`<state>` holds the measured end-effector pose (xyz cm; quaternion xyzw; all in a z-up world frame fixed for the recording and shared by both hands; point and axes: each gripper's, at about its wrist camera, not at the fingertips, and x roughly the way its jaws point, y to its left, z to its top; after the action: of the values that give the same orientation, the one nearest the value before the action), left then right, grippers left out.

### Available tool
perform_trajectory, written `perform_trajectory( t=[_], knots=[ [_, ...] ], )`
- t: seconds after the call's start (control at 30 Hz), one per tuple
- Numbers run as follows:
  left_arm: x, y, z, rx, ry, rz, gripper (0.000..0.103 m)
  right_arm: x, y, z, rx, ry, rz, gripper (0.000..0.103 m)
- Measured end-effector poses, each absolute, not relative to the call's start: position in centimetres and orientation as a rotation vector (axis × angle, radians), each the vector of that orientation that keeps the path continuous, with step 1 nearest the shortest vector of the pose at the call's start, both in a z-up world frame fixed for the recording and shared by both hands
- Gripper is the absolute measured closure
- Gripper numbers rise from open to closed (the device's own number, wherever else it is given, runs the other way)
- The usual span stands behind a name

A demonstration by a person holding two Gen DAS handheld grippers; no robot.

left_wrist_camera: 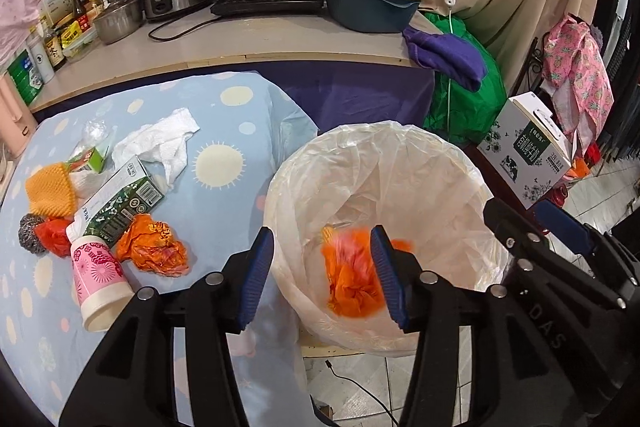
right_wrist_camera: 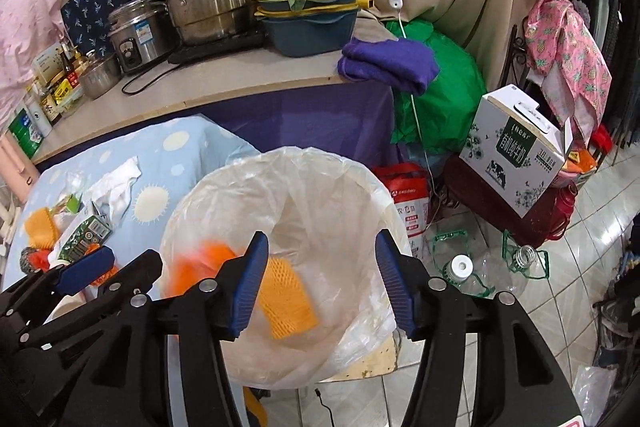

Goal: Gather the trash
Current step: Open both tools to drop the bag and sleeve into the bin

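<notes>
A bin lined with a white plastic bag (left_wrist_camera: 400,163) (right_wrist_camera: 320,187) stands beside the blue-clothed table (left_wrist_camera: 224,123). My left gripper (left_wrist_camera: 320,275) is open over the bin; a blurred orange plastic bag (left_wrist_camera: 352,279) is in the air inside the bin between its fingers. My right gripper (right_wrist_camera: 320,279) is open over the bin; an orange foam net (right_wrist_camera: 286,301) is inside the bin below it. On the table lie an orange wrapper (left_wrist_camera: 154,245), a pink cup (left_wrist_camera: 100,279), a green carton (left_wrist_camera: 120,203), white tissue (left_wrist_camera: 160,143), an orange foam net (left_wrist_camera: 50,191), a steel scourer (left_wrist_camera: 30,231).
A counter (left_wrist_camera: 240,39) behind holds pots, a rice cooker, bowls and bottles. A milk box (right_wrist_camera: 516,155) sits on a red stool at right. Empty plastic bottles (right_wrist_camera: 464,271) lie on the tiled floor. A green bag (right_wrist_camera: 440,99) and purple cloth (right_wrist_camera: 388,65) hang by the counter.
</notes>
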<state>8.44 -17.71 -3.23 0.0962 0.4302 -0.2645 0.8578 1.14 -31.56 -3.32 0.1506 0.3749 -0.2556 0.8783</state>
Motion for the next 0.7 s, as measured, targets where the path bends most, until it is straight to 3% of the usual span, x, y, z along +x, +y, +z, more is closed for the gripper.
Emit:
perform_trajectory(
  t=[0.7],
  knots=[
    [8.6,-15.5,-1.9,0.170,0.890,-0.522,0.055,0.8,-29.8,-1.3,0.302,0.740,-0.501,0.042]
  ],
)
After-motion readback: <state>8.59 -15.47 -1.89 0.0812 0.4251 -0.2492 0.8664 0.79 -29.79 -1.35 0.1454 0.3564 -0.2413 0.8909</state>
